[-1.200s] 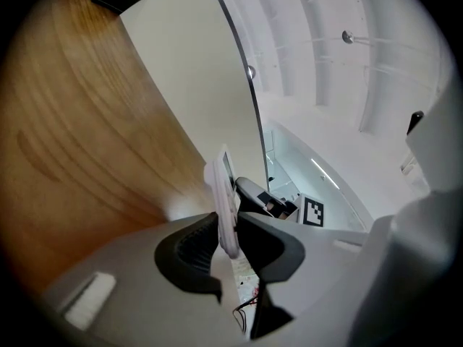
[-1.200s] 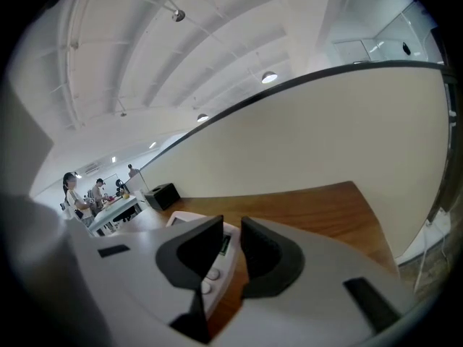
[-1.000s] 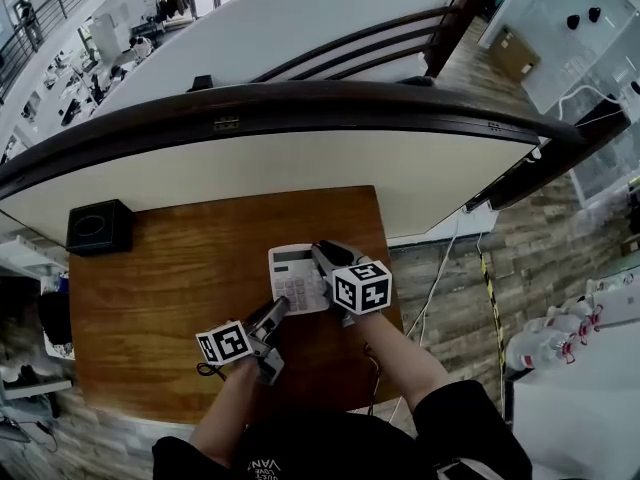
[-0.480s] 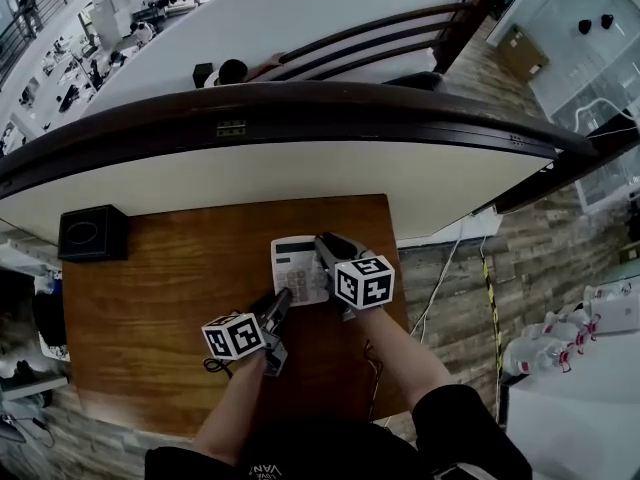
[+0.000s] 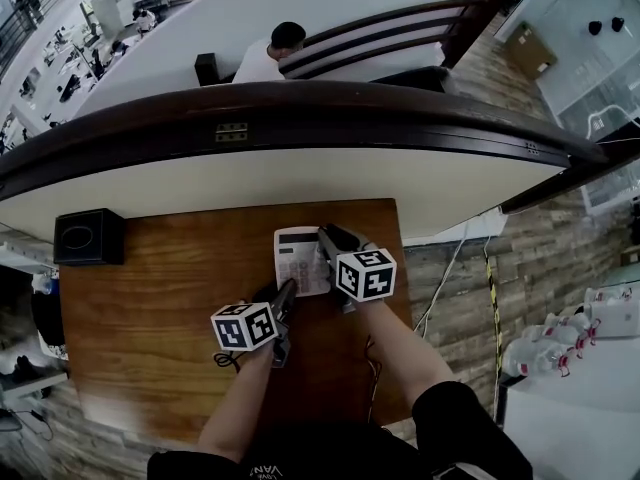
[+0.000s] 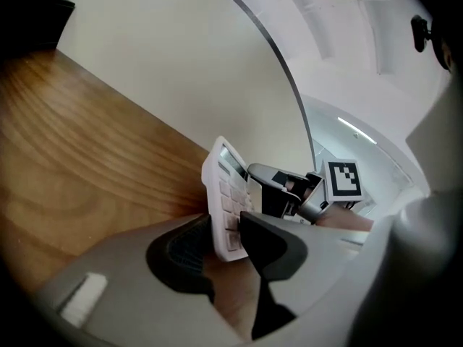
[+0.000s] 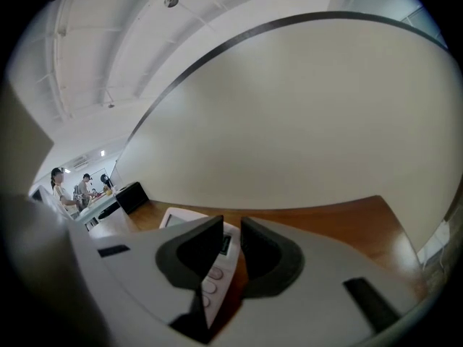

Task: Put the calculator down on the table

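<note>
wooden table (image 5: 150, 288), curved white wall (image 5: 300, 173); calculator (image 5: 297, 258) clamped in right gripper (image 5: 327, 238), left gripper (image 5: 287, 290) just loosening, seemingly on it

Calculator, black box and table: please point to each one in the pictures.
calculator (image 5: 297, 260), head view, on its keypad.
black box (image 5: 88, 236), head view, on the middle of its top.
table (image 5: 160, 298), head view, on bare wood in its left half.
</note>
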`<state>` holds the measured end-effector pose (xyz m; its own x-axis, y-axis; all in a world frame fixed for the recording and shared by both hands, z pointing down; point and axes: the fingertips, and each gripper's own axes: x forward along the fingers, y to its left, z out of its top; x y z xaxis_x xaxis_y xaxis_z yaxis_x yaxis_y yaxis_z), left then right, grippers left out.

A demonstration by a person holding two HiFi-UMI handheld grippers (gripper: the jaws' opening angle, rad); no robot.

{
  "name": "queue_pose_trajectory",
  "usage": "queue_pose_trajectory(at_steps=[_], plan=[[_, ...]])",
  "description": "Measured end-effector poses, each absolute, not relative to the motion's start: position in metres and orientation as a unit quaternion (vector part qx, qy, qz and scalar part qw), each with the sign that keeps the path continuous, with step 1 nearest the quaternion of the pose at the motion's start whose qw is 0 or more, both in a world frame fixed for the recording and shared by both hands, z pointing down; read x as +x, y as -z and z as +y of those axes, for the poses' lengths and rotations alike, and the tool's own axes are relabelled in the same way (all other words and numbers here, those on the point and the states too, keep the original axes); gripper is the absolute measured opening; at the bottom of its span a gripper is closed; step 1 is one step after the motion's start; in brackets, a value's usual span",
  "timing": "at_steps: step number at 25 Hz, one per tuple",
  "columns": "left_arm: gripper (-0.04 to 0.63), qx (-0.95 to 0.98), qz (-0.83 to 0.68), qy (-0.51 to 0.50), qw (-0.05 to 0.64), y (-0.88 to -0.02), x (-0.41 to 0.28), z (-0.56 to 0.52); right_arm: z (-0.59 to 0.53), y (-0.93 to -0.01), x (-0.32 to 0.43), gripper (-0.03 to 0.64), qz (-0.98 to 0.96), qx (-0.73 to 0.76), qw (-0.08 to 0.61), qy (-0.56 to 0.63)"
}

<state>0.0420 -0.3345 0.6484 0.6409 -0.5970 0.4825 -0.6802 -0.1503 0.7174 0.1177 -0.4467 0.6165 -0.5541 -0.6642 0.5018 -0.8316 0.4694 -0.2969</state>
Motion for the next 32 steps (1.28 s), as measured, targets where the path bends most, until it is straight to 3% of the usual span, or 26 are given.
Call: queue_pose_trajectory(at_steps=[2, 5, 22, 32], plan=[[0.135, 0.757, -0.435, -0.057, 0.483, -0.649, 0.041, -0.339, -0.45, -0.62, 0.117, 0.058, -0.841, 0.444, 0.164, -0.262], [0.263, 0.761, -0.454, -0.081, 0.456, -0.65, 0.043, -0.344, -0.452, -0.627, 0.115, 0.058, -0.837, 0.448, 0.17, -0.263], [0.304, 0.784, -0.452, -0.183, 0.383, -0.665, 0.05, -0.337, -0.452, -0.63, 0.111, 0.058, -0.836, 0.455, 0.166, -0.259], [0.304, 0.787, -0.447, -0.176, 0.387, -0.662, 0.048, -0.335, -0.449, -0.629, 0.111, 0.058, -0.833, 0.459, 0.168, -0.259]])
